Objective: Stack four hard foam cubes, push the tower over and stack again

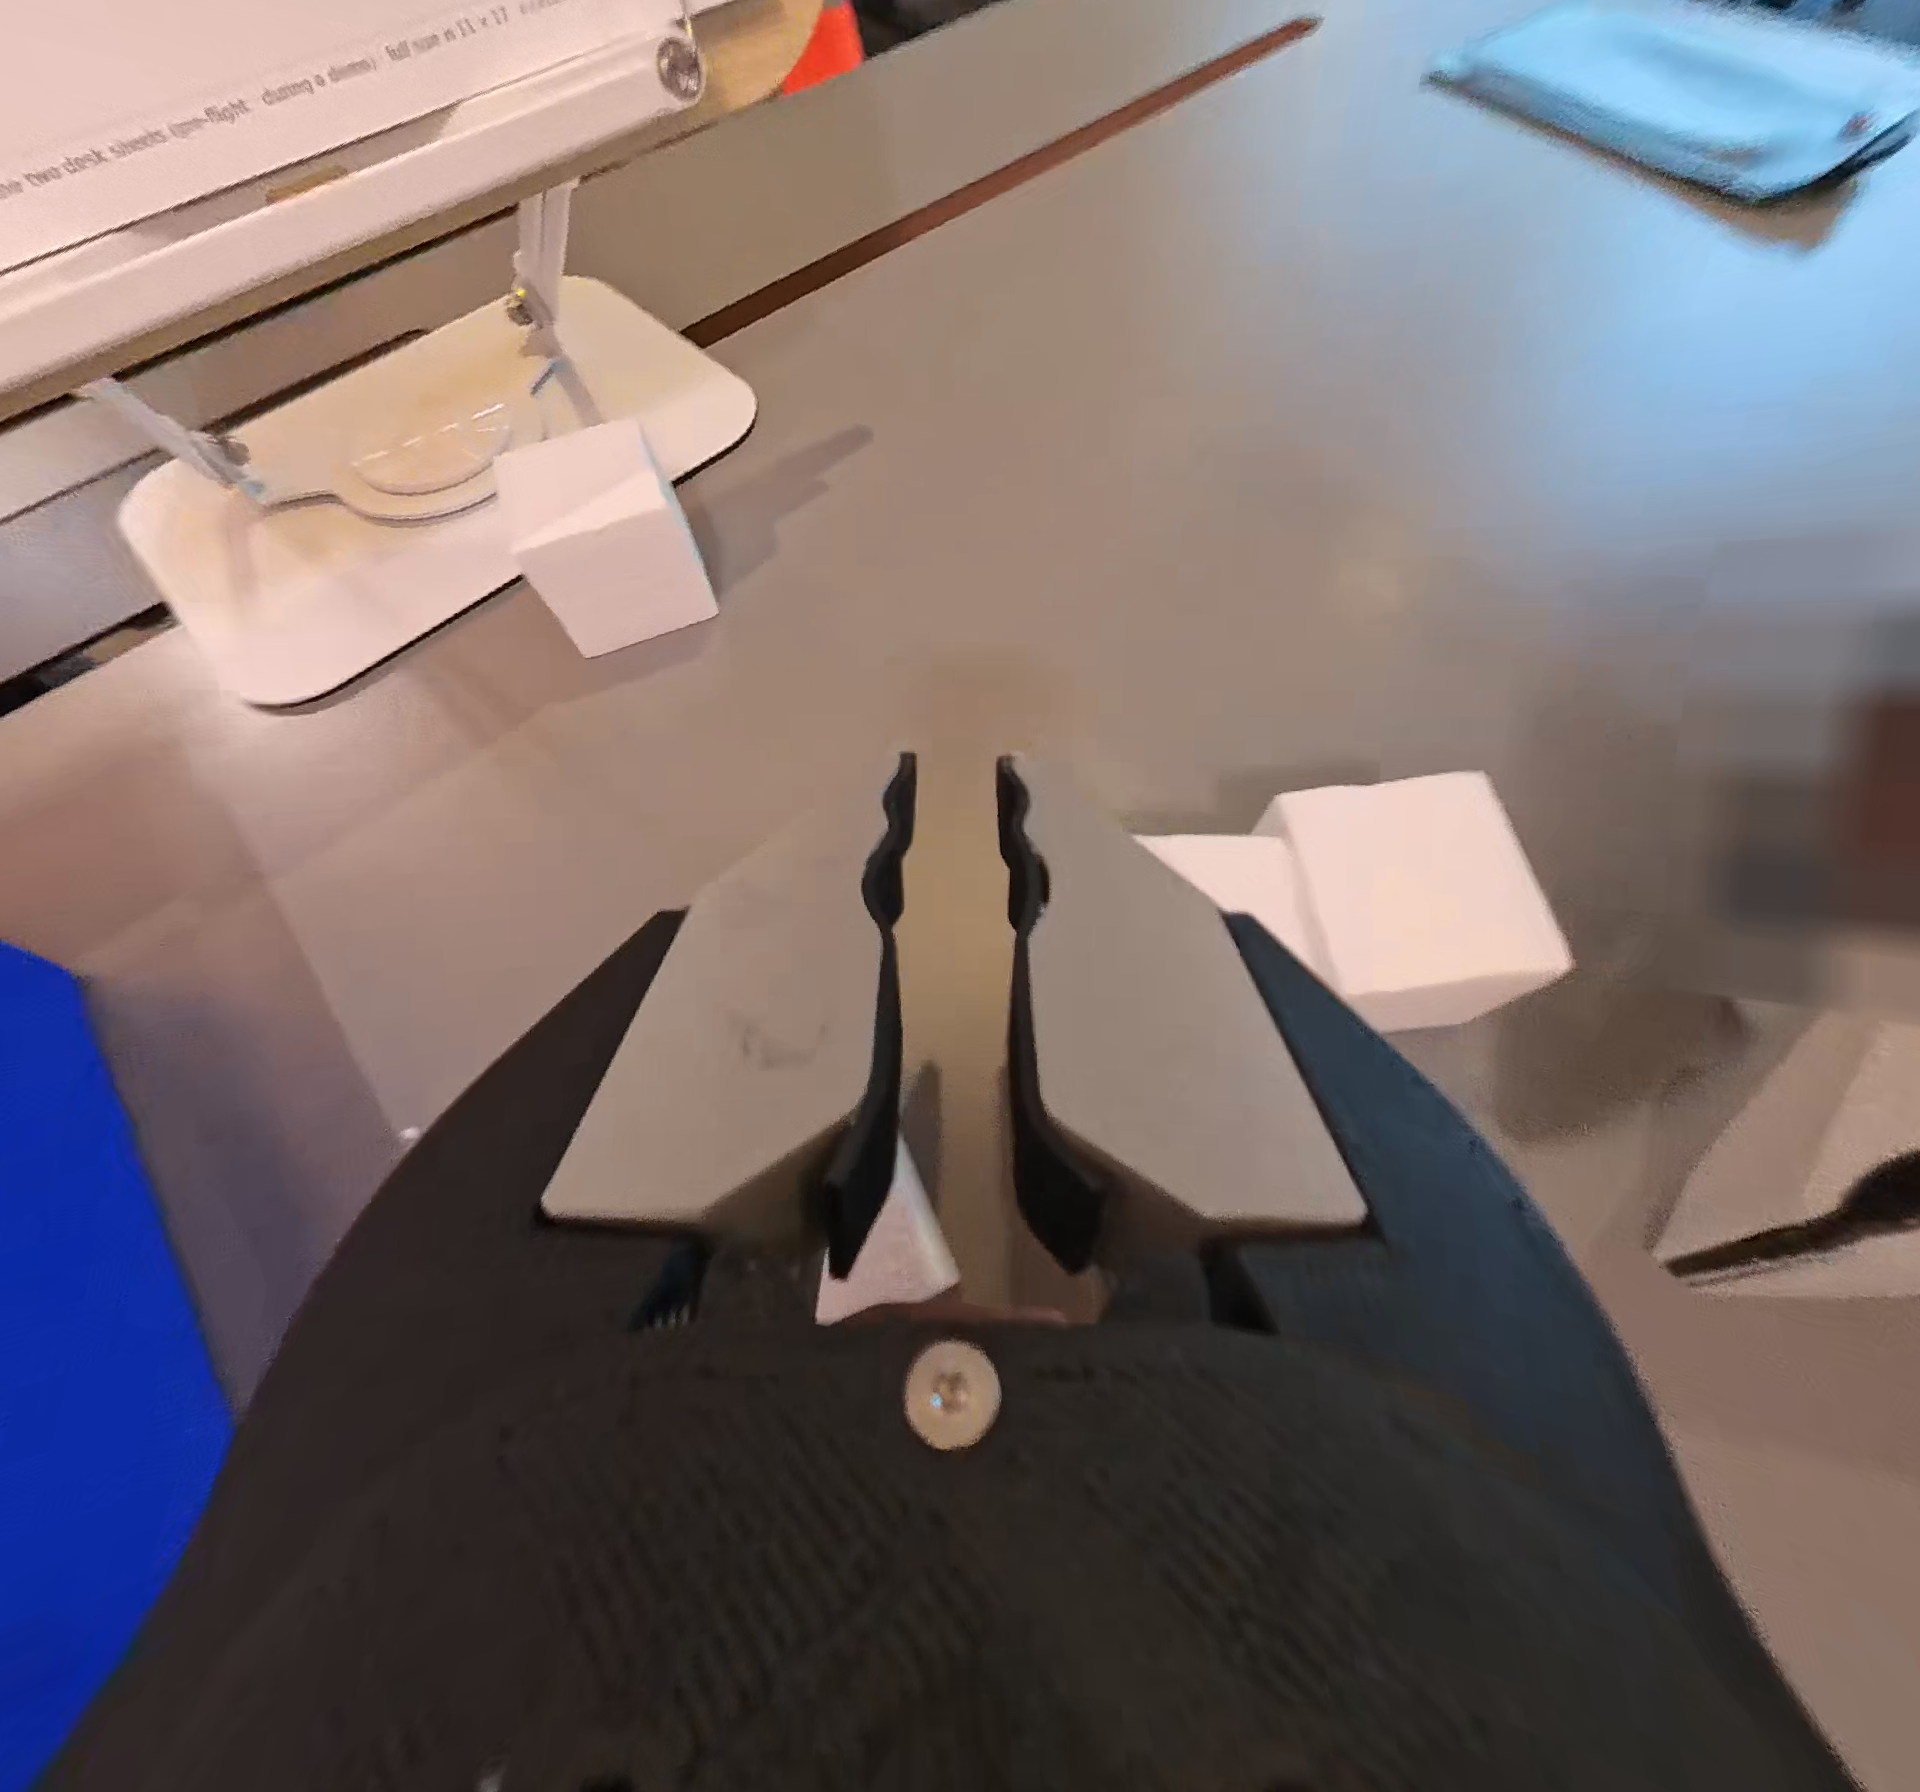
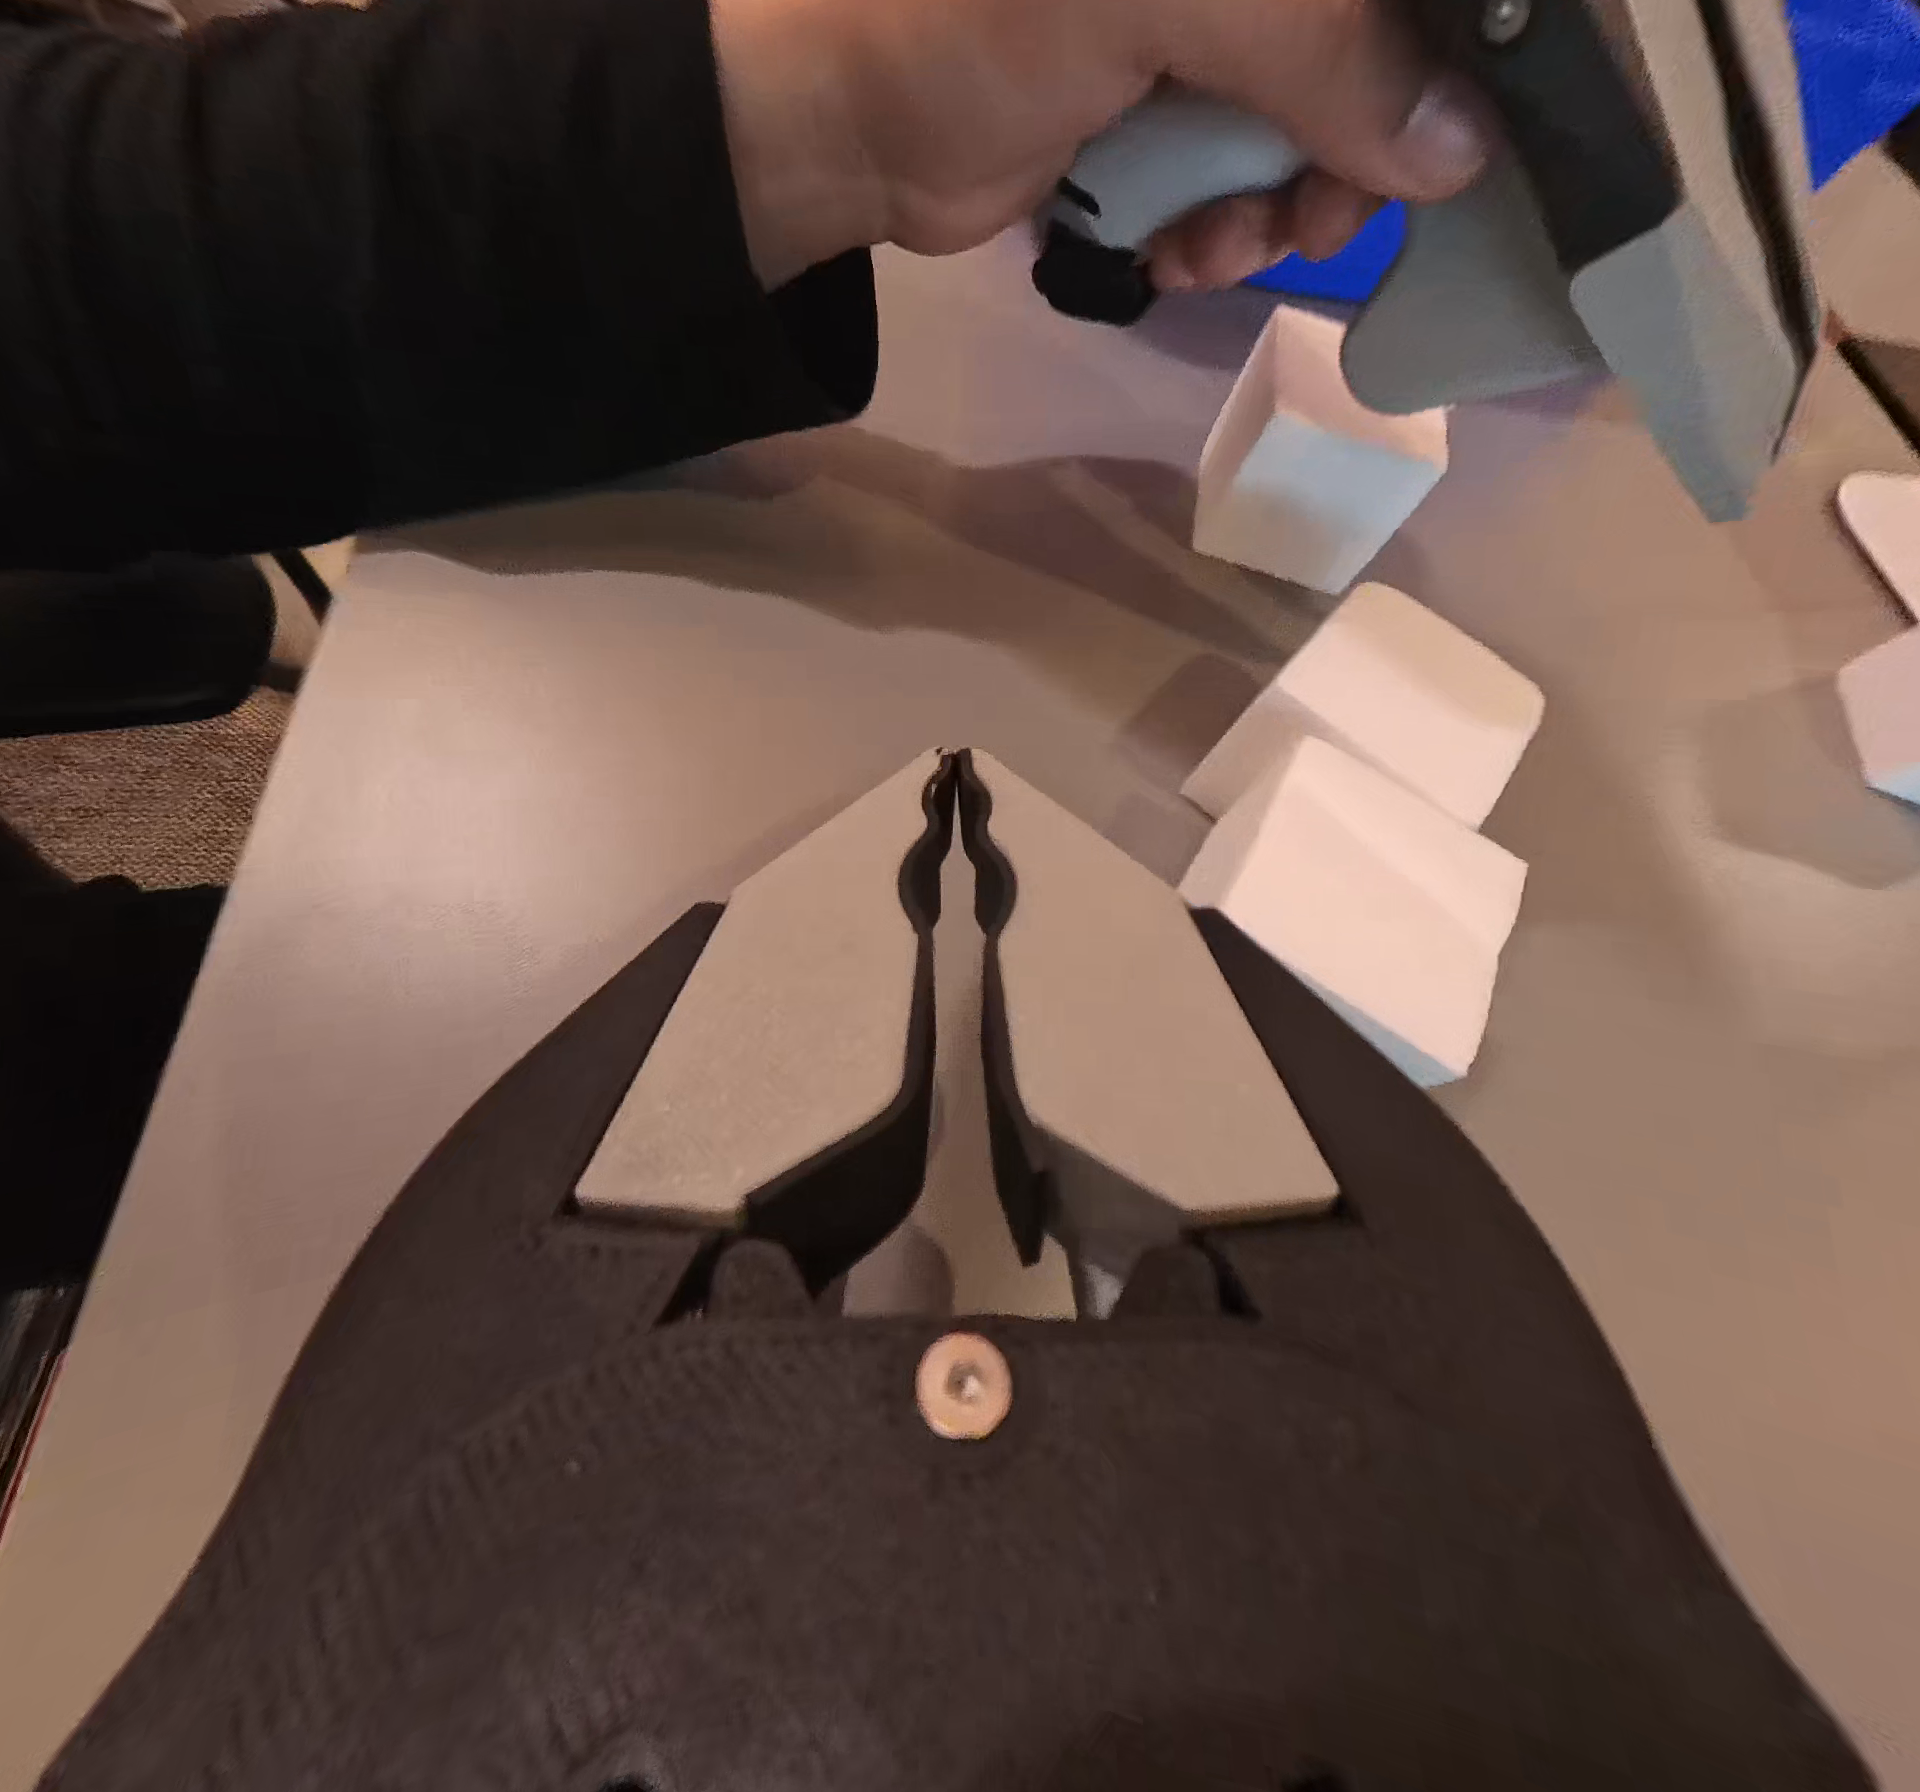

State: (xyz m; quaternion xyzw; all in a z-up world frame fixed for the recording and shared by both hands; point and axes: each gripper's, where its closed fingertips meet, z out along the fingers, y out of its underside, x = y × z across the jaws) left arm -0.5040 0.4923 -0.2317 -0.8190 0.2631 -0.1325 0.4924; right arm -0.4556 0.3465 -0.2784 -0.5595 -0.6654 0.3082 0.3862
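Observation:
Four white foam cubes lie apart on the grey table (image 2: 623,703), none stacked. In the right wrist view two cubes touch each other (image 2: 1382,703) (image 2: 1361,901) just right of my right gripper (image 2: 954,755), which is shut and empty. A third cube (image 2: 1320,485) lies farther off, under the left gripper. A fourth (image 2: 1886,724) is cut by the right edge. My left gripper (image 1: 953,766) hovers above the table, slightly open and empty. In its view a cube (image 1: 613,537) rests on the stand's base and two cubes (image 1: 1423,901) (image 1: 1216,880) lie to its right.
A white document stand (image 1: 312,80) with a flat base (image 1: 312,620) stands at the left. A blue object (image 1: 94,1327) is at the near left. A flat grey case (image 1: 1662,90) lies far right. A hand (image 2: 1039,49) in a black sleeve (image 2: 364,236) crosses above the table. Left tips to right tips: about 15 cm.

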